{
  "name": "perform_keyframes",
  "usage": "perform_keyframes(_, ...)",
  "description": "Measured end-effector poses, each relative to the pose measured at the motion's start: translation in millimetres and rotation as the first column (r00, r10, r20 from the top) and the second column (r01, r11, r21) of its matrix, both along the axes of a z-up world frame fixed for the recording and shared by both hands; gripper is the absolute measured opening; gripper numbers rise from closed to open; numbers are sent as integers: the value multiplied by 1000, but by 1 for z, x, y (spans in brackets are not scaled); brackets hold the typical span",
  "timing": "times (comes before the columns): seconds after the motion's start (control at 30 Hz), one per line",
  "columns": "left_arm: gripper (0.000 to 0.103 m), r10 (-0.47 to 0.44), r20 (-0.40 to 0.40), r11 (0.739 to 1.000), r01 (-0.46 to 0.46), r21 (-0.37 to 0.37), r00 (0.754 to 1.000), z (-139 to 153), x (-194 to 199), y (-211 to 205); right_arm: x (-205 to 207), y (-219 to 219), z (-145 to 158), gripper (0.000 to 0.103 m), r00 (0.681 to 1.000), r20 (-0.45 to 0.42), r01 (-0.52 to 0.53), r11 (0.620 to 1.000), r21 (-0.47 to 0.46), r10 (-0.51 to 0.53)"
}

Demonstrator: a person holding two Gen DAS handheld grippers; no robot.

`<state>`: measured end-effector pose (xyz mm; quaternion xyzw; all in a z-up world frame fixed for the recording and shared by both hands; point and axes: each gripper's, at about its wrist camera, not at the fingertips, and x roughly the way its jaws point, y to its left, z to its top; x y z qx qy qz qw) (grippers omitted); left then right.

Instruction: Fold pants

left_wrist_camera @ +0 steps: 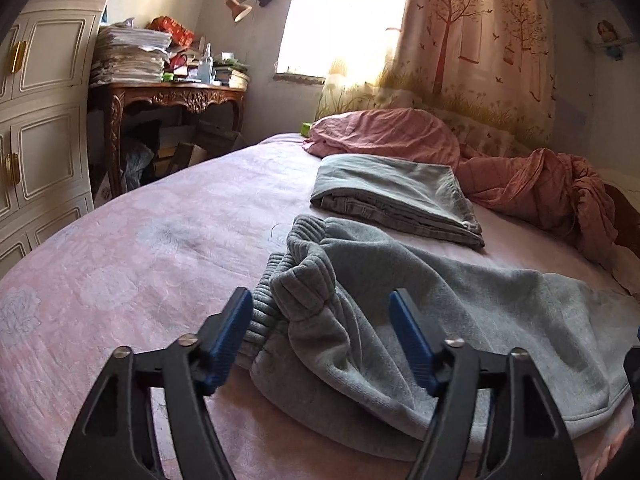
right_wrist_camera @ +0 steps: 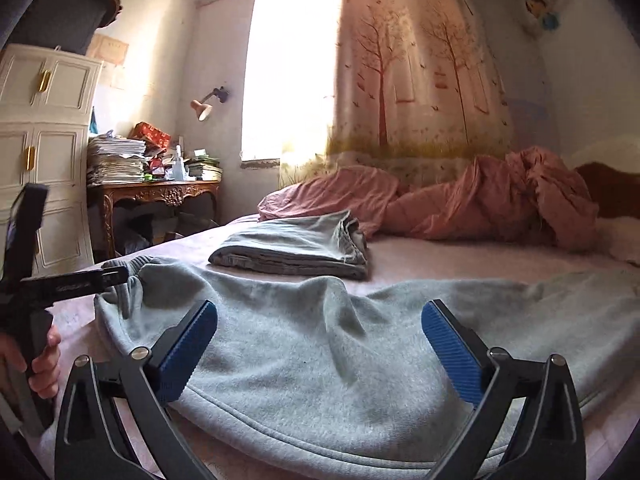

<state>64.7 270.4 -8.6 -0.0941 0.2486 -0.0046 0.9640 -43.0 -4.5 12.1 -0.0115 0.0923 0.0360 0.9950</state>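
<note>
Grey fleece sweatpants (left_wrist_camera: pixel 460 312) lie crumpled on the pink bed (left_wrist_camera: pixel 140 248), with their ribbed cuffs (left_wrist_camera: pixel 304 264) bunched at the left end. My left gripper (left_wrist_camera: pixel 320 316) hangs low over that end with the cuffs between its blue pads (left_wrist_camera: pixel 230 332). The pads do not visibly press the cloth. In the right wrist view the same sweatpants (right_wrist_camera: pixel 320 344) spread across the front. My right gripper (right_wrist_camera: pixel 320 320) stands wide open above their near hem, holding nothing. At the left edge of that view a hand (right_wrist_camera: pixel 44 360) grips the left gripper's handle.
A folded pair of grey pants (left_wrist_camera: pixel 396 196) (right_wrist_camera: pixel 296 248) rests just behind the sweatpants. A crumpled pink quilt (right_wrist_camera: pixel 500 200) and a pillow (left_wrist_camera: pixel 384 136) fill the far side. A cluttered wooden desk (left_wrist_camera: pixel 168 96) and a white wardrobe (left_wrist_camera: pixel 44 128) stand to the left.
</note>
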Motion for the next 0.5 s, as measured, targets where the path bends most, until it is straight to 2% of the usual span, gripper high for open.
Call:
perform_keyframes(0.07,60,-12,-45,1000,11,-16,999,-5,10,1,-3,5,1,102,1000,12,9,1000,-24,-8)
perform_keyframes(0.1,56,-8,-72,1000,7,-16,997,-7,16,2,-3,8,0,102,1000,15,13,999,-37,-12)
perform_keyframes(0.13,49,5,-91,1000,-6,-11,996,-10,19,1,-4,9,1,102,1000,16,14,999,-43,-13)
perform_keyframes(0.17,25,17,-104,1000,-18,-5,994,-13,21,1,-4,9,1,102,1000,15,14,999,-49,-14)
perform_keyframes(0.2,19,23,-115,1000,-24,0,993,-14,21,1,-4,10,0,102,1000,15,14,999,-50,-13)
perform_keyframes(0.37,19,140,-65,989,-136,64,988,-5,3,3,-4,6,0,102,1000,2,8,999,-35,-8)
perform_keyframes(0.5,19,248,-25,965,-245,94,968,0,-12,13,-3,4,0,102,1000,-4,6,1000,-20,-6)
